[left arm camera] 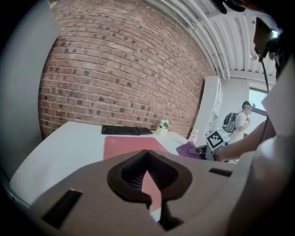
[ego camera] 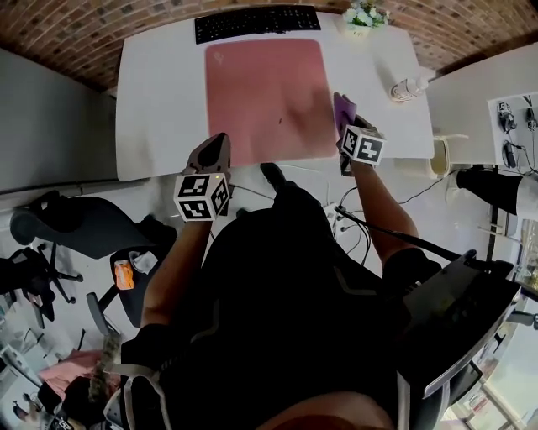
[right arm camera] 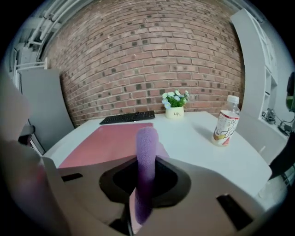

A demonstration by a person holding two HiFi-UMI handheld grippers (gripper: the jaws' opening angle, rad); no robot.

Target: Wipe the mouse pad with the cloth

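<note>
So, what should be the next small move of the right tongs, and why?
Probably lower the right tongs and slide them left onto the pink mouse pad. They are clamped on the purple cloth, which sits only at the pad's right edge, so most of the pad looks unwiped.

Table [ego camera: 160, 101]: you are standing at its near edge, facing the brick wall [right arm camera: 147, 55] behind it.
Mouse pad [ego camera: 265, 101]: it is lying mid-table, directly ahead of you.
Keyboard [ego camera: 256, 23]: it is lying behind the mouse pad, along the far edge.
Flower pot [ego camera: 363, 17]: it is standing right of the keyboard.
Bottle [ego camera: 408, 88]: it is standing right of the mouse pad, near the table's right edge.
Cloth [ego camera: 344, 109]: it is sitting between your right gripper's [ego camera: 346, 126] jaws, at the pad's near right corner.
Left gripper [ego camera: 217, 149]: you are holding it at the pad's near left corner.
</note>
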